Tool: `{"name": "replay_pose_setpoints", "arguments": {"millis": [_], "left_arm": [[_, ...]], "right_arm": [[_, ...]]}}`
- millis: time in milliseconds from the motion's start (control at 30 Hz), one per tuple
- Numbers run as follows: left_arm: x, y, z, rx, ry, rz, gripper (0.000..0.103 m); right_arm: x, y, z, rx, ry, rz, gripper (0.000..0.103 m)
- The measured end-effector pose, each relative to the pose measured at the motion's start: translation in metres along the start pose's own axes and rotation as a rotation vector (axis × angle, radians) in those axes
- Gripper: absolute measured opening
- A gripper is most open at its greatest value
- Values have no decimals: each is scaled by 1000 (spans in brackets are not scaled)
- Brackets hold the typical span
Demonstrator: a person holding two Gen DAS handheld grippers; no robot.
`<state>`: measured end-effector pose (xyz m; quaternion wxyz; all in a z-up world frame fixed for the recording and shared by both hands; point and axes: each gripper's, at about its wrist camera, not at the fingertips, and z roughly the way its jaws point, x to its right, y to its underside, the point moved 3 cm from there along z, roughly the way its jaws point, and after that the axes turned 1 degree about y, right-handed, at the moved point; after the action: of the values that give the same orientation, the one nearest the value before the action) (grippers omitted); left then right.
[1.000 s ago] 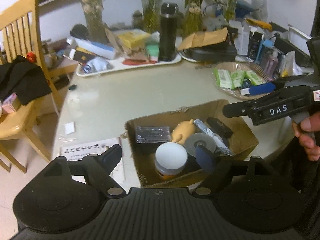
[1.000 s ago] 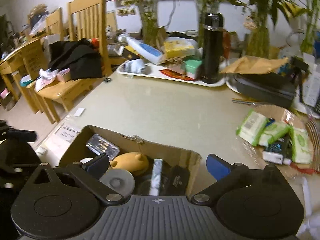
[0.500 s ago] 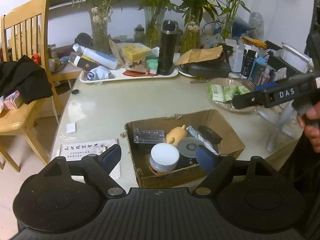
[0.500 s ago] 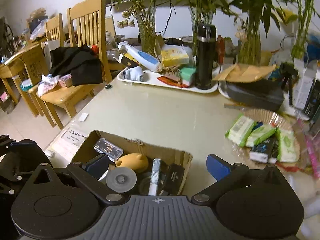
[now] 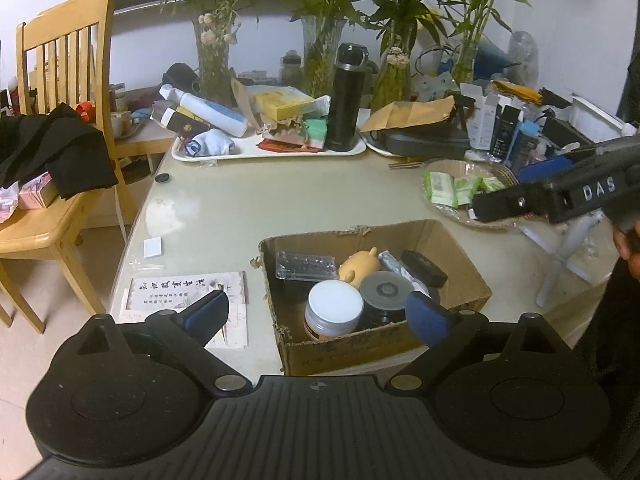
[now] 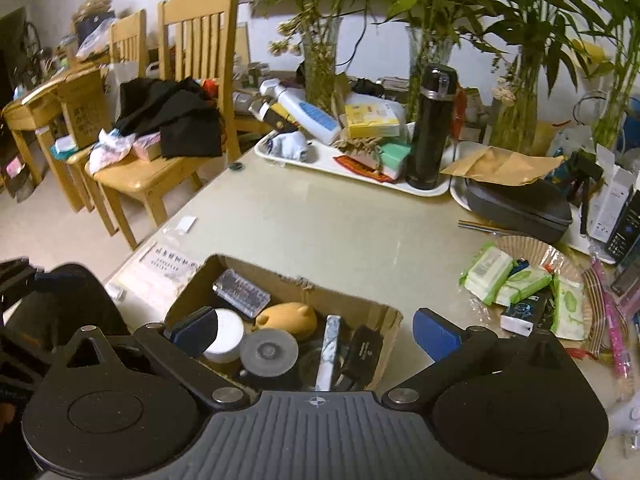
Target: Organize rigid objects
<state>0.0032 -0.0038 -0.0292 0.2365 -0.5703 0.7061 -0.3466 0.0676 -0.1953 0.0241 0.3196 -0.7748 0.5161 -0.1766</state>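
An open cardboard box [image 5: 460,276] [image 6: 384,320] sits near the table's front edge. In it lie a white-lidded jar [image 5: 334,308], a grey disc [image 5: 386,290], an orange pig toy [image 5: 358,266], a clear plastic case [image 5: 306,266], a black case [image 5: 424,266] and a marbled stick [image 6: 332,344]. My left gripper [image 5: 318,314] hovers above the box's near side. Its jaws are opening, with nothing gripped between them. My right gripper [image 6: 316,332] hangs open and empty above the box's right part.
At the back stand a white tray [image 5: 280,152] with a black flask [image 5: 346,96], glass vases with plants and a dark case. A basket [image 5: 464,168] of green packets lies right of the box. A printed sheet [image 5: 184,296] lies left. A wooden chair [image 5: 60,120] holds black cloth.
Both grippers have drawn up and back from the box, which now looks smaller and further off. The left jaws have spread wider. The right gripper rose in the left wrist view.
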Motion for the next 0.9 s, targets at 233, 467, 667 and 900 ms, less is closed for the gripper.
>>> {"name": "replay_pose_setpoints", "arguments": {"millis": [233,467,667,900], "left_arm": [[-4,0,2,-7,1,-14,103],[-5,0,3,-20,-8,-12,103],[-3,-2,4,-18,9,-12,103],[-1,-1,8,-42,-6,13,103]], "right_arm": [[0,11,-2,1,-16,5,103],[19,19,0,5,0,87,103],[33,25,-2,4,10,166,103],[32,31,-4,-7,-3,182,103]]}}
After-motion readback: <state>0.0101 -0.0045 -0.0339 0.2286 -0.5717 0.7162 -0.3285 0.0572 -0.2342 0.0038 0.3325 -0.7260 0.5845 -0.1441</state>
